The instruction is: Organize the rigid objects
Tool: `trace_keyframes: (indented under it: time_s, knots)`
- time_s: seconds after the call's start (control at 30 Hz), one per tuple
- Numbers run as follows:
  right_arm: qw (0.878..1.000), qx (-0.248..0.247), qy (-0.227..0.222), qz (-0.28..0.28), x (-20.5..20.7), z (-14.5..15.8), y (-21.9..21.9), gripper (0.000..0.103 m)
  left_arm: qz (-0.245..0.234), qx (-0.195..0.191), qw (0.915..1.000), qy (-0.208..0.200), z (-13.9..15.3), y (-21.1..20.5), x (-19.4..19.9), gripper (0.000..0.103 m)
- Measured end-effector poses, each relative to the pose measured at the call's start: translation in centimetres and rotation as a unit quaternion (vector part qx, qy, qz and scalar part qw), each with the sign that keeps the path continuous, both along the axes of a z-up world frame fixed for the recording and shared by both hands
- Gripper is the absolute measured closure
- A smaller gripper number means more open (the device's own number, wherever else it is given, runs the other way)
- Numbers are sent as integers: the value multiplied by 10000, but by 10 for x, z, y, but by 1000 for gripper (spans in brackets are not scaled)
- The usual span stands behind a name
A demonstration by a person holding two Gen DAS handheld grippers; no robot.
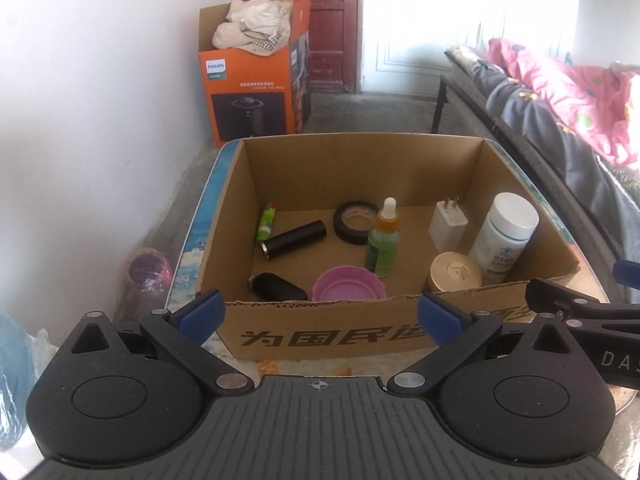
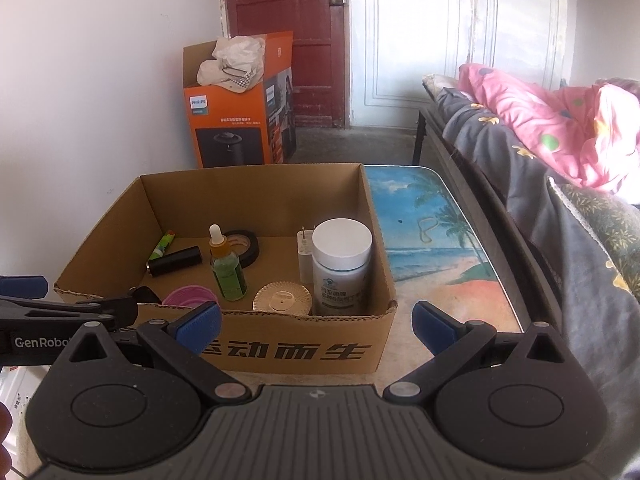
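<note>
An open cardboard box (image 1: 352, 332) stands on a small table with a beach picture (image 2: 436, 240). Inside lie a black tape roll (image 1: 356, 223), a green dropper bottle (image 1: 383, 244), a black cylinder (image 1: 294, 238), a green lighter (image 1: 267, 221), a white charger (image 1: 448, 224), a white pill bottle (image 1: 505, 236), a gold lid (image 1: 454, 273), a pink lid (image 1: 351, 285) and a black key fob (image 1: 276, 287). My left gripper (image 1: 320, 316) is open and empty before the box's near wall. My right gripper (image 2: 316, 322) is open and empty at the box's near right corner (image 2: 390, 308).
An orange Philips carton (image 1: 252, 84) with cloths stands by the wall near a red door (image 1: 316, 20). A bed with grey and pink bedding (image 2: 560, 140) runs along the right. A pink jar (image 1: 148, 272) sits on the floor at the left.
</note>
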State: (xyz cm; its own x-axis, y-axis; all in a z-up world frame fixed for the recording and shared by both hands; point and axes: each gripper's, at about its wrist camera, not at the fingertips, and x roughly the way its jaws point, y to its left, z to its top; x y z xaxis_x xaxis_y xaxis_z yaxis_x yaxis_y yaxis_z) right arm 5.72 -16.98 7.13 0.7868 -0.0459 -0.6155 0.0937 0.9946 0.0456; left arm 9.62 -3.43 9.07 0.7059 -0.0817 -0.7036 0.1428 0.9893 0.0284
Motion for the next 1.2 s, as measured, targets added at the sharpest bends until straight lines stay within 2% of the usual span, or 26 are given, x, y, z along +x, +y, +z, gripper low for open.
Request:
trace_keyframes:
  time_s: [1.2]
  knots:
    - [9998,-173,-21,79,1,4,13,0,158,-126,9998,-4,-1,9,-2,0]
